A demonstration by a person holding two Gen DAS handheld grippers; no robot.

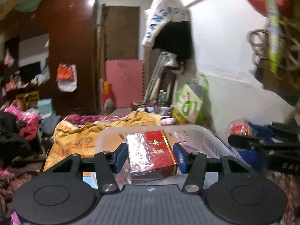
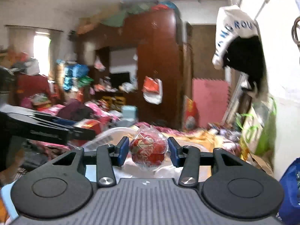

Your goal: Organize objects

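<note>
Left wrist view has my left gripper (image 1: 150,157) pinching the red box (image 1: 152,157) above the clear plastic bin (image 1: 202,131), while my right gripper (image 2: 148,152) clamps the wrapped red ball (image 2: 148,150) beside it, both ready for sorting.

One red box (image 1: 159,155), one wrapped red ball (image 2: 148,150), one clear bin (image 1: 206,131)
</note>
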